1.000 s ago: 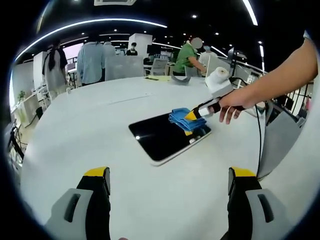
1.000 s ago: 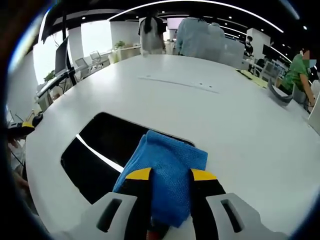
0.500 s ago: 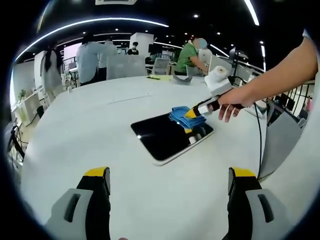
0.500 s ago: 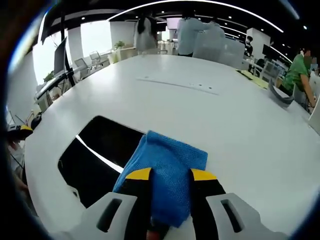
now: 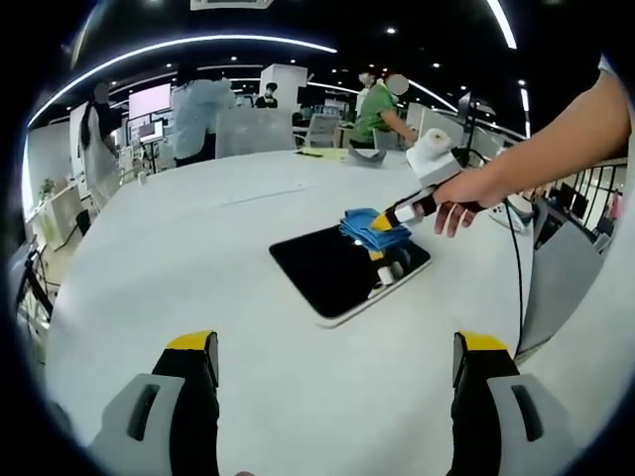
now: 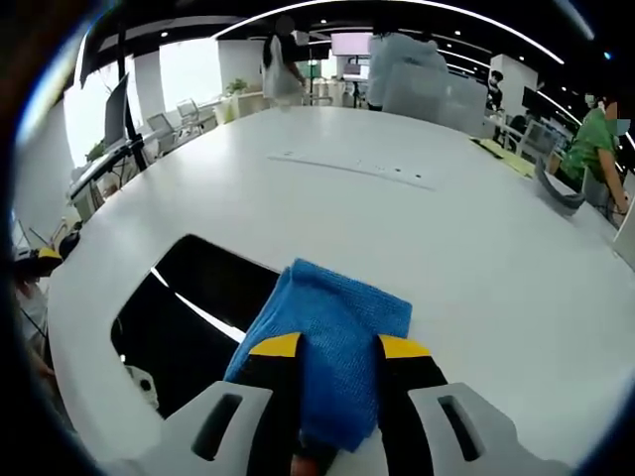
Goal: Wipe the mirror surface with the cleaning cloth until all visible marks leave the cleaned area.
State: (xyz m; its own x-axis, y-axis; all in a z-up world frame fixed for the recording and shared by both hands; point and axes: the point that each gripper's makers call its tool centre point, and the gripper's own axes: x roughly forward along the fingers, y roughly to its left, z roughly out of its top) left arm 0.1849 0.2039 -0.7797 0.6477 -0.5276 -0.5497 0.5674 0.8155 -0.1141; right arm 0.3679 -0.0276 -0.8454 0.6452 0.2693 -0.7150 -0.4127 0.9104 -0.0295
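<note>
Left hand-held gripper (image 5: 335,349): jaws spread wide apart with nothing between them, hanging over bare tabletop on the near side of the mirror, well apart from it.

Tabletop (image 5: 179,258): big, white and rounded, and the mirror lies flat on it.

Mirror (image 5: 337,270): dark, glossy rectangle with a pale edge. In the left gripper view it sits beyond the left hand-held gripper, toward the middle of the tabletop. In the right gripper view its dark face (image 6: 189,317) runs out to the left of the cloth, with a thin bright streak of reflected light across it.

Cleaning cloth (image 5: 372,228): blue and folded, resting on the far right end of the mirror. Close up in the right gripper view (image 6: 332,347), its left part laps over the mirror's edge and the rest lies on the white tabletop just beside the mirror.

Right hand-held gripper (image 6: 332,349): the yellow-tipped jaws are clamped on the cleaning cloth, with blue fabric bunched between them. In the left gripper view it comes in from the right (image 5: 385,224), down at the mirror's right end.

Hand (image 5: 461,198): the person's right hand is wrapped around that gripper's handle, to the right of the mirror.

People (image 5: 198,109): a few are standing past the far edge of the tabletop, way behind the mirror.
</note>
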